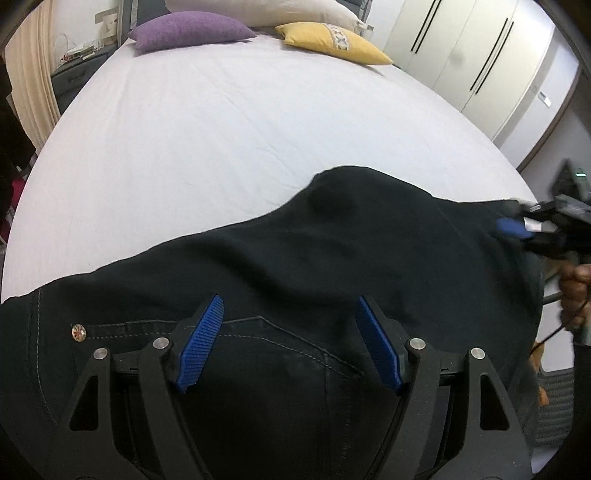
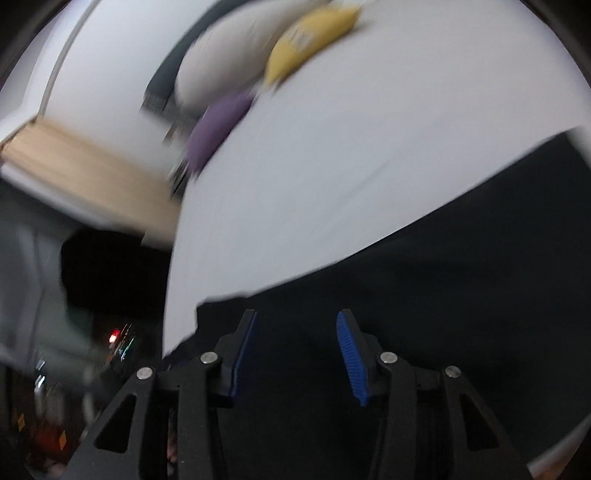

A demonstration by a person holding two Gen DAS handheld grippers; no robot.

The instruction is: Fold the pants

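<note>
Black pants (image 1: 295, 258) lie flat on the bed (image 1: 221, 129) beneath both spread, empty hand-held grippers, left (image 1: 290, 343) and right (image 2: 295, 354), seemingly before a fold; next, each should pinch an edge.

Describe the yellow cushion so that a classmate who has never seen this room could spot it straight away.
Start at the big bed with its pale sheet and look to the far end, where the cushions lie. The yellow cushion sits on the side nearest the white wardrobe doors, with the purple cushion on the other side. It alone is yellow and carries a patterned strip across its middle.
</note>
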